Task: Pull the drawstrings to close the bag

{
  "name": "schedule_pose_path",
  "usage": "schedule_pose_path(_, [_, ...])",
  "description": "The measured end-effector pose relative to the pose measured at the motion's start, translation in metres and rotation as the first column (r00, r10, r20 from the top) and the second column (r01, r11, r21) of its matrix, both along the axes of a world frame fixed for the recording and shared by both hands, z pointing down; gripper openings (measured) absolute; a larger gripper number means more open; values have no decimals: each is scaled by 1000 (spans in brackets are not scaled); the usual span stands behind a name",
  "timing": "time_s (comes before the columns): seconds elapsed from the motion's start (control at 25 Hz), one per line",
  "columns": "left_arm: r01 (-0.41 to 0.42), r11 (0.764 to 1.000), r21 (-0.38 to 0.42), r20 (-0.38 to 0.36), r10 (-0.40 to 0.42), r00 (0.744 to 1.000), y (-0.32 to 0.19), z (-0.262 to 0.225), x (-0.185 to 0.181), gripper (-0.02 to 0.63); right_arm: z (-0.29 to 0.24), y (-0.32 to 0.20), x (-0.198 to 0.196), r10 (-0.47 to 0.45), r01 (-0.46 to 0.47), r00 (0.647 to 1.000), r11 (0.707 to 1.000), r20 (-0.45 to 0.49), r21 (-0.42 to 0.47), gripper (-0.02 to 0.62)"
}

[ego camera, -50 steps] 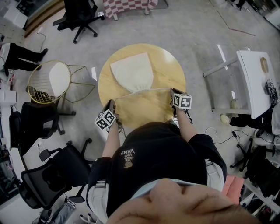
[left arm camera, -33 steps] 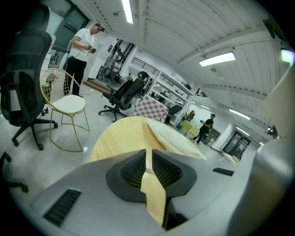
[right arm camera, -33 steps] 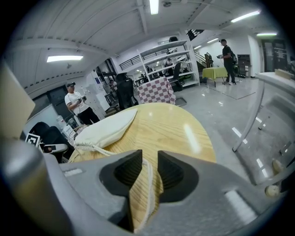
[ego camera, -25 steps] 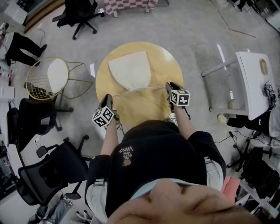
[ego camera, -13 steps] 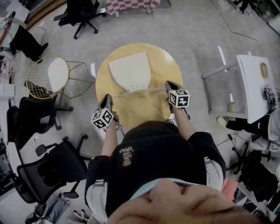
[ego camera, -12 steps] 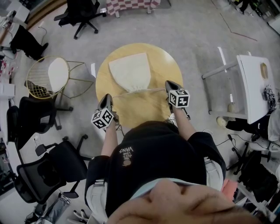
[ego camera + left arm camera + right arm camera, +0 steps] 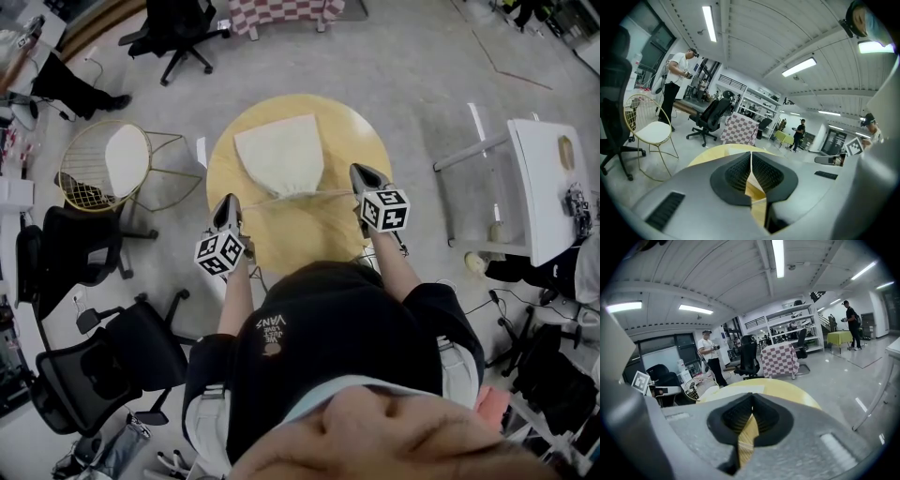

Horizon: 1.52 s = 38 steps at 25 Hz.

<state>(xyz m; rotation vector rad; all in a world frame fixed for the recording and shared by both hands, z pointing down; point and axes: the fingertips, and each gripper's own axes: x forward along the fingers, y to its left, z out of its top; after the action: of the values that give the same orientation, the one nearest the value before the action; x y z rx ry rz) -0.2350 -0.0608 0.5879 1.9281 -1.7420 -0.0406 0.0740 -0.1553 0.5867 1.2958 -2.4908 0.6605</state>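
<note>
The left gripper (image 7: 228, 202) and right gripper (image 7: 357, 172) flank the bag (image 7: 281, 155), each clenched on the drawstring (image 7: 328, 191). The bag's mouth faces them, and the cord runs crosswise.

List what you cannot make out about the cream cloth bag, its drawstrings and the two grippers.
Both gripper views: the thin pale drawstrings, which the head view shows running towards the left gripper and right gripper, do not show between the pressed-together jaws; too thin.
Head view: cream cloth bag, mouth too small to tell whether fully cinched.
Head view: round wooden table, near edge hidden by the person's body.
</note>
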Motion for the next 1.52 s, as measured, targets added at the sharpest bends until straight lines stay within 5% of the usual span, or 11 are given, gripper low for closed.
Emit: schedule_pose_path(1.52, [-270,954,131,196,242,950,19,-60,38,14,-69,69,-81,-117,106,992,979,50,176,-2])
